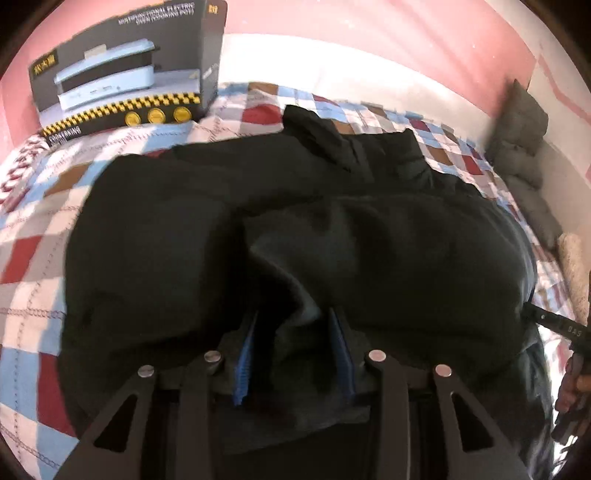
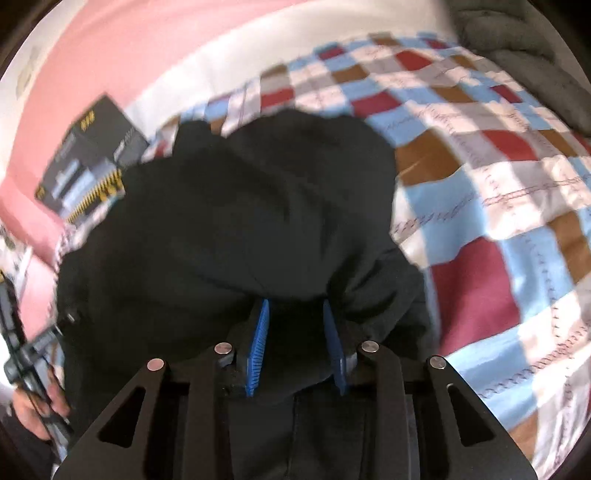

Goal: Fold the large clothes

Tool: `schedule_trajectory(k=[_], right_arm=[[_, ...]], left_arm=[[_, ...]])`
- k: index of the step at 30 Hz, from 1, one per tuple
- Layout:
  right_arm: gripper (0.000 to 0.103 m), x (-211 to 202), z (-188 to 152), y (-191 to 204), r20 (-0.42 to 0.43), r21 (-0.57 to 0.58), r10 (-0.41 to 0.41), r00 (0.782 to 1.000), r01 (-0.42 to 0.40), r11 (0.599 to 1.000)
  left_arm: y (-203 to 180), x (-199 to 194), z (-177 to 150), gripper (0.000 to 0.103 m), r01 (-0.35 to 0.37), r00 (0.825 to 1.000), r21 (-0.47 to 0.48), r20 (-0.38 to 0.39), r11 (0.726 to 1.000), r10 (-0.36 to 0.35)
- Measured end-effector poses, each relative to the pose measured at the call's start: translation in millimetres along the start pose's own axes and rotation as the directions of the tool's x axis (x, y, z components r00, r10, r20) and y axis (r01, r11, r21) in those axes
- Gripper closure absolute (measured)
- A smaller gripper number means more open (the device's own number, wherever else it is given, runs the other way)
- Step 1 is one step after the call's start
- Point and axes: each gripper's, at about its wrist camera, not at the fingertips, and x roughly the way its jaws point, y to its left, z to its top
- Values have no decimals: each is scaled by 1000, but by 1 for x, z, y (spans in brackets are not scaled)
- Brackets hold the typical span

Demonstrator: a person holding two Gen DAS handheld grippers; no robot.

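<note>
The black garment [image 1: 295,221] lies bunched on the checked quilt [image 1: 33,258]. Left gripper [image 1: 295,332] and right gripper [image 2: 295,321] each apparently pinch its cloth. Only the left view shows the box [image 1: 125,70] clearly.

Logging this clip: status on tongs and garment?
Left tongs, right tongs both bunching black fabric garment. Garment on patchwork quilt. Nothing in the way.

The big dark, near-black fabric garment [image 1: 295,229] is plain, no print. The patchwork quilt on the bed [image 2: 480,206] has squares of light blue, red, maroon, brown, grey and white. The tongs have bright blue ribbed pads [image 1: 245,356] on black arms. Upper left, the black cardboard box [image 1: 125,70] has a yellow-black checker stripe and gold medals. Pink wall [image 1: 369,18], grey cushions [image 1: 521,125].
</note>
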Motion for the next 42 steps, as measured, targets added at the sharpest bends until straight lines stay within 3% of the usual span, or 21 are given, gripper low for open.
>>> schedule_trajectory(k=[5, 8, 11, 16, 19, 21, 24, 26, 31, 34, 36, 39, 42], right_arm=[[71, -6, 1, 8, 0, -52, -32, 999, 32, 998], [71, -34, 11, 4, 85, -70, -13, 996, 19, 997], [71, -42, 30, -6, 126, -50, -31, 992, 38, 998], [71, -15, 56, -8, 115, -42, -70, 991, 75, 996], [71, 21, 65, -9, 53, -51, -110, 992, 113, 992], [71, 30, 64, -11, 29, -55, -111, 993, 113, 992], [72, 22, 62, -9, 39, -63, -121, 992, 124, 990], [71, 4, 56, -8, 62, -59, -115, 991, 118, 991], [71, -48, 17, -9, 128, -76, -82, 988, 92, 993], [71, -34, -2, -8, 56, -110, -115, 992, 121, 987], [71, -15, -8, -12, -11, -102, -126, 992, 124, 987], [71, -26, -6, -10, 0, -67, -126, 992, 126, 990], [71, -56, -10, 7, 42, -113, -112, 993, 116, 987]], left_arm=[[3, -15, 2, 64, -43, 999, 9, 6, 999, 43], [18, -36, 5, 64, -60, 997, -54, 43, 997, 62], [24, -48, 17, 65, -28, 997, -115, 73, 993, 36], [-13, -38, 36, 64, -6, 993, 17, 114, 1000, 4], [-19, 12, 38, 64, -35, 999, 58, 17, 998, 34], [-12, 34, 37, 63, -4, 1000, 34, -9, 999, 5], [-16, 37, 39, 63, -28, 1000, 61, -3, 998, 28], [-20, 21, 39, 65, -48, 999, 72, 9, 996, 48], [-18, -33, 10, 65, -7, 996, 77, 88, 997, 1], [-9, -19, -7, 65, -45, 999, 63, 26, 997, 43], [1, -5, -9, 63, -34, 999, 5, -28, 999, 34], [1, -19, -2, 63, -64, 998, -16, -26, 998, 63], [-5, -53, -5, 63, -60, 998, 11, 17, 998, 60]])
